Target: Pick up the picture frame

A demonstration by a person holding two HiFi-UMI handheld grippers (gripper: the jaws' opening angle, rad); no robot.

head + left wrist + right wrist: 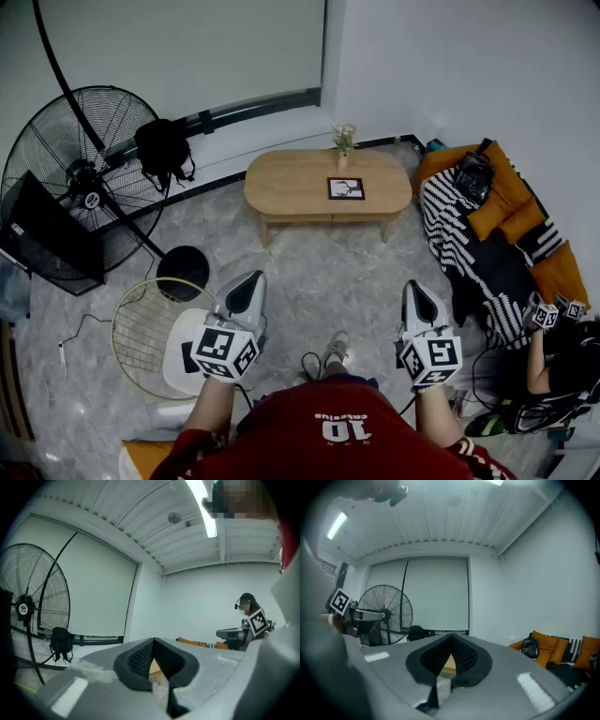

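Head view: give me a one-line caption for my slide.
Left tool and right tool, both shut and empty, face the coffee table where the picture frame lies.

walls [450, 66] white | floor [319, 272] grey marble | oval wooden table [291, 183] | black pedestal fan [84, 178] | orange-cushioned sofa [559, 272]

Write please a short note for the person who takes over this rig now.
Left tongs: shut, empty.
Right tongs: shut, empty.
The black square picture frame lies on the oval light wooden table, near the small vase of flowers, far ahead of both tongs.
Done: nothing yet.
Left: approach the table, open the tongs, grasp and lift the frame.
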